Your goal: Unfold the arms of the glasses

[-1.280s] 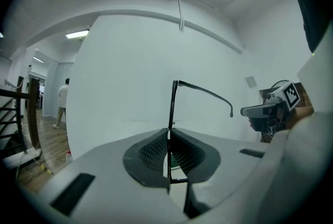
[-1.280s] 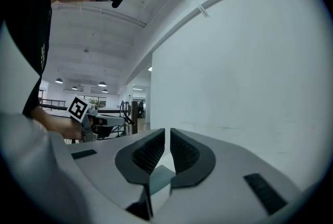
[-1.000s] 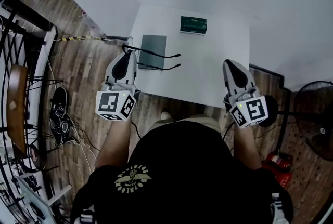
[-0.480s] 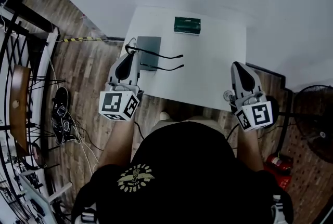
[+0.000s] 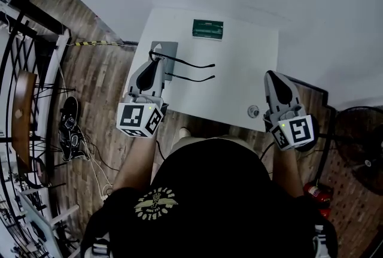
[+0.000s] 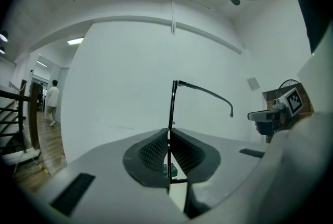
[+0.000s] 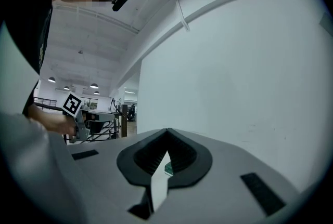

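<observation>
The task looks all but done. In the head view the left gripper (image 5: pixel 154 57) stands at the 9 o'clock edge of the white table (image 5: pixel 239 65), and the glasses (image 5: pixel 187 63) sit in its tips. Two thin dark arms run side by side from the frame toward 3 o'clock, each ending in a small hooked tip, so I judge both arms to be swung out. Nothing lies folded against the front.

The left gripper view agrees. The left gripper (image 6: pixel 169 133) has its jaws pressed together on the front of the glasses (image 6: pixel 202 90), which shows edge-on as a dark upright line. One arm reaches away toward 2 o'clock and curves down at its end.

The right gripper (image 5: pixel 273 76) hangs off the table's corner at about 4 o'clock, well apart from the glasses. In its own view the right gripper (image 7: pixel 166 134) has its jaws drawn fully together with nothing between them.

A grey pad (image 5: pixel 172 47) lies under or just behind the frame. From so steep an angle I cannot tell whether the glasses rest on it or are held just above it. A green box (image 5: pixel 207 29) sits at 12 o'clock, and a small round object (image 5: pixel 254 111) near the edge at 5 o'clock.

What is left, as I judge it, is only to set the opened glasses down and let go.
</observation>
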